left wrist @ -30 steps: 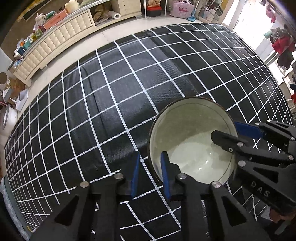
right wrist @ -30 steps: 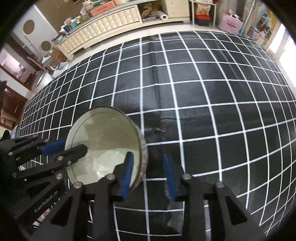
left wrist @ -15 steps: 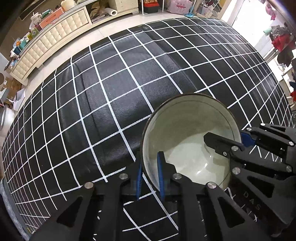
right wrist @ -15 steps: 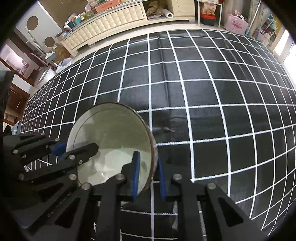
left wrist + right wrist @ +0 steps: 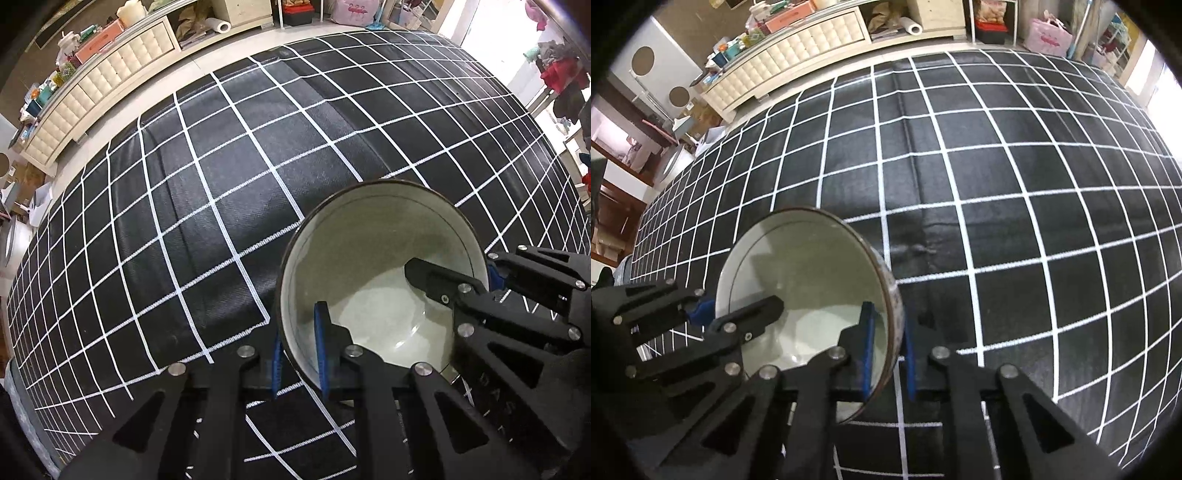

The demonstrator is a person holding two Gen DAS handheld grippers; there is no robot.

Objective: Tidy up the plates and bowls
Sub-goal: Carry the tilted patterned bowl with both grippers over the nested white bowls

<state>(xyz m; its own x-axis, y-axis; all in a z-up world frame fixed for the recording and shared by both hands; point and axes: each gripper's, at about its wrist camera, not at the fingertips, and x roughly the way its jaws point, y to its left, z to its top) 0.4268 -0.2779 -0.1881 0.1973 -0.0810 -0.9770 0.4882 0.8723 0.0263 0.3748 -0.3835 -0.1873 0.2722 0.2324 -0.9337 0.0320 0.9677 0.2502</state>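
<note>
Centrally, a round, deep ceramic bowl with a glossy pale-cream inside and a thin dark-brown rim sits low on a black woven cloth crossed by a white stitched grid, close under both cameras. Its smooth glaze catches soft highlights near the flat bottom; from the right wrist camera the outer wall of the bowl shows a faint speckled pattern below the brown lip.

Both claws are pinched tight onto that rim, on opposite sides. The left gripper has one blue-padded finger inside the bowl and the other outside, the wall squeezed between them. The right gripper bites the opposite edge the same way, its blue pads flat against the curved wall. Each black, angular plastic claw, studded with silver screw heads, also shows in the other's view.

The cloth has a coarse, matte weave with shallow creases running through it. Beyond its far edge lies pale floor, then a long cream cabinet with quilted, tufted drawer fronts, its top crowded with small items.
</note>
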